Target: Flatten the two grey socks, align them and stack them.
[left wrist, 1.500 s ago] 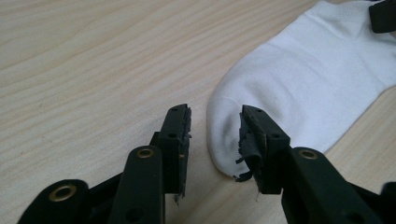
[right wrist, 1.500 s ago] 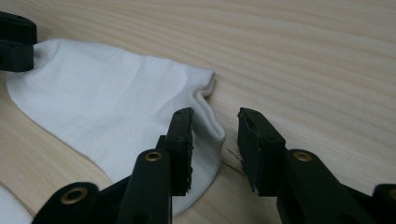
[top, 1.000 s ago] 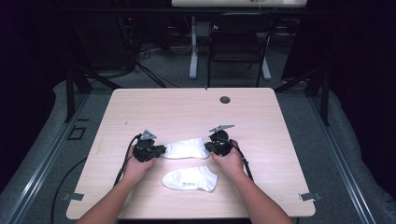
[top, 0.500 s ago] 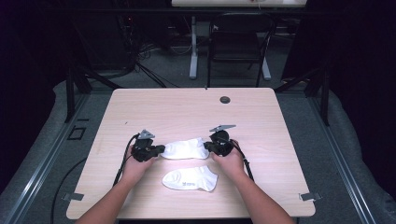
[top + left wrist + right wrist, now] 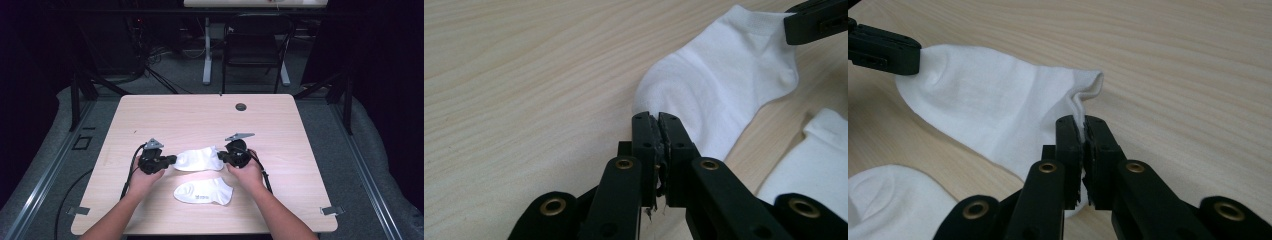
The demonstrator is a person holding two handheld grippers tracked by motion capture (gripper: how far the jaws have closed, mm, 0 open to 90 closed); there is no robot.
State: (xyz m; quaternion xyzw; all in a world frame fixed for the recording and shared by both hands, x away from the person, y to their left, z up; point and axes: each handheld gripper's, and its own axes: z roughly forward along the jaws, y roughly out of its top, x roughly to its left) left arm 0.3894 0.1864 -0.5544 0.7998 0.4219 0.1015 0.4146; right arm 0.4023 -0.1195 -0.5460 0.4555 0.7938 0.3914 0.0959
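Nearest the person's edge of the tabletop (image 5: 280, 130) lies the second white sock (image 5: 204, 192), loose, just in front of the stretched sock (image 5: 199, 158). It has a small dark print on its side, too tiny to read.

Just behind that, the stretched sock lies flat between both tools. The left hand-held gripper (image 5: 171, 159) is clenched on the sock's rounded toe end, jaws pinched tight with a bit of fabric caught between them. The right hand-held gripper (image 5: 222, 157) is grasping the opposite end, the cuff edge, which puckers up into its closed jaws.

Both forearms come in low from the near edge, hands wrapped around the tools, jaws pointing inward toward the sock.

Well beyond the sock there's a small dark round grommet (image 5: 241, 106) near the far edge.
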